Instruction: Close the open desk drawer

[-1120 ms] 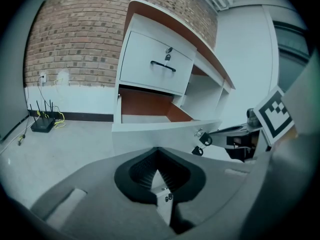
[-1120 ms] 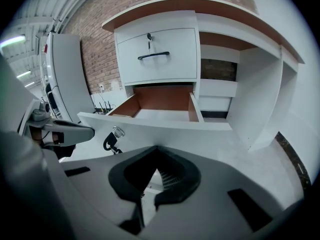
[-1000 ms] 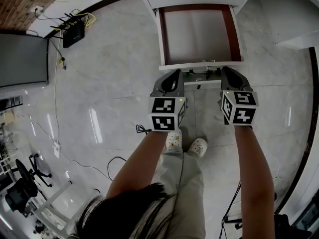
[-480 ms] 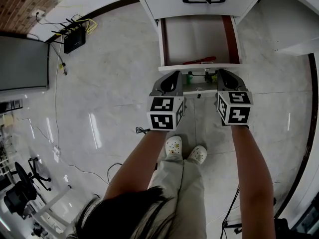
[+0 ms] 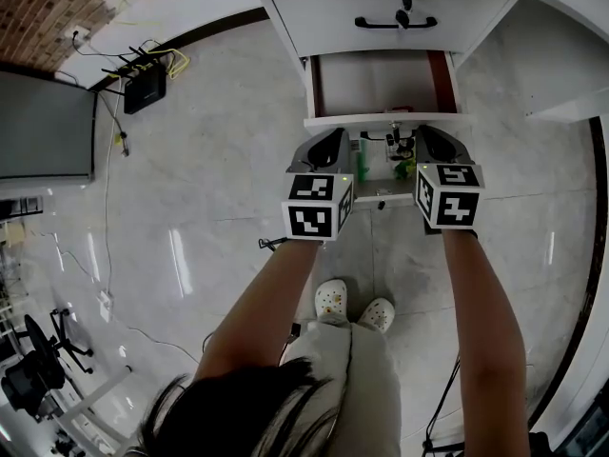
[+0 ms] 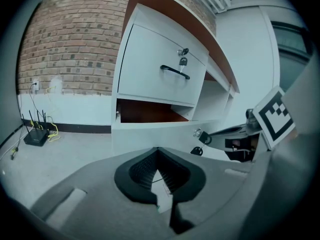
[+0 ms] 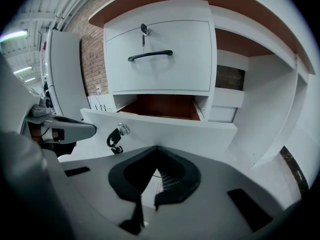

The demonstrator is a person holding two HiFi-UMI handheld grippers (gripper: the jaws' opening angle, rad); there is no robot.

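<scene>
At the upper left of the head view a black router sits on the floor among cables. Right of it, mid-frame, the left gripper has its jaws pressed together on nothing, tips close up to the white front of the open drawer at top centre, whose brown inside shows. A key bunch hangs from that front's lock. Above it is a shut drawer with a black handle. The right gripper, jaws likewise together and empty, is at the front's right end.
</scene>
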